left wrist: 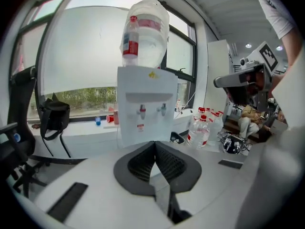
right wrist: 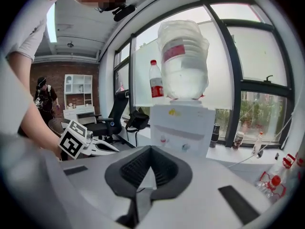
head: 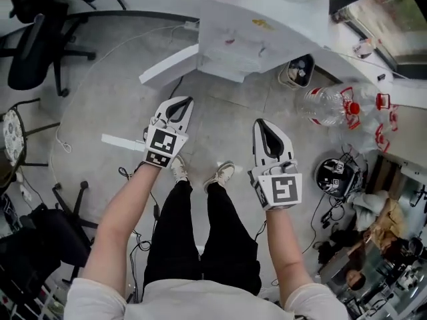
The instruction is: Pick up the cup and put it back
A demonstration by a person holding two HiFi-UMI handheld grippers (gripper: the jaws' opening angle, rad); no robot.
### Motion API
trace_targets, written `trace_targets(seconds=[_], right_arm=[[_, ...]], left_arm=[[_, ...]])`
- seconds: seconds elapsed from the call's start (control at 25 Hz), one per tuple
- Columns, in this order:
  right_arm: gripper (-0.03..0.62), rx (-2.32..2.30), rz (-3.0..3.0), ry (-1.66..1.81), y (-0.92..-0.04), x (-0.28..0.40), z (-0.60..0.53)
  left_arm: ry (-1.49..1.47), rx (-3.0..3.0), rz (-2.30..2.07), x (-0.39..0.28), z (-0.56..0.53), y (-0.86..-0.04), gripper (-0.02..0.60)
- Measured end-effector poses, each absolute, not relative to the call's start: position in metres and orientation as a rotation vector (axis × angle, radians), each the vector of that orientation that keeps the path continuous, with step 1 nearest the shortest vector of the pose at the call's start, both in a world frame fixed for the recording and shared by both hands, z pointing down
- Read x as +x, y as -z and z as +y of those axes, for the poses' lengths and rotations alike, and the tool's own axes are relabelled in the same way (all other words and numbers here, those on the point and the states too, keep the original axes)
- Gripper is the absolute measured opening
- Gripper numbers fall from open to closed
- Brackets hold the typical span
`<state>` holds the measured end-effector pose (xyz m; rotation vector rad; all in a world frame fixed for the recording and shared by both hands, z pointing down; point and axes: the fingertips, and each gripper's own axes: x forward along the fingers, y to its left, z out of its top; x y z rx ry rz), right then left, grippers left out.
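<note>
My left gripper (head: 179, 103) and my right gripper (head: 261, 123) are held side by side in the air in front of the person's body, over the feet. Both are shut with nothing between the jaws; the tips meet in the left gripper view (left wrist: 155, 142) and in the right gripper view (right wrist: 151, 148). They face a white water dispenser (head: 225, 45) with an upturned bottle (left wrist: 147, 30) on top. Small red cups (left wrist: 111, 118) stand on the window ledge left of the dispenser, far from both grippers. No cup is held.
Large water jugs (head: 328, 105) with red caps lie on the floor to the right, beside a small bin (head: 298, 71) and a round black device (head: 337, 176). Office chairs (head: 33, 45) stand at the left. A white ledge (head: 167, 65) runs beside the dispenser.
</note>
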<state>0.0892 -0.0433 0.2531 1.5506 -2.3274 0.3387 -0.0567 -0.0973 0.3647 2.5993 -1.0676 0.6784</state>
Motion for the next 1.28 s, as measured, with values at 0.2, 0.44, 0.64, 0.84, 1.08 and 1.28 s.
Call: trace_targets(seconds=[0.2,0.44,0.64,0.84,1.08,1.28], right_arm=[[0.020,1.581,-2.318,-0.315,-0.173,0.102,-0.028],[0.020,1.648,-2.362,-0.213,-0.075,0.123,-0.022],[0.020,1.705,-2.436,-0.119,-0.007,0.124,-0.012],[0.020,1.759,-2.472,-0.098,0.030,0.133,0.002],[0.020,1.819,-2.474,-0.071,0.054,0.148,0.010],[0.020,1.890,-2.530,-0.074,0.076,0.162,0.020]], left_arm=[[-0.628,2.618,-1.108,-0.057,-0.087,-0.266,0.023],[-0.538,2.671,-1.178,-0.059,-0.075,-0.154,0.023],[-0.381,2.694,-1.288,-0.073,-0.075,-0.057,0.023],[-0.258,2.741,-1.344,-0.083,-0.063,0.012,0.023],[-0.133,2.793,-1.369,-0.094,-0.051,0.073,0.023],[-0.135,2.819,-1.400,-0.112,-0.037,0.095,0.023]])
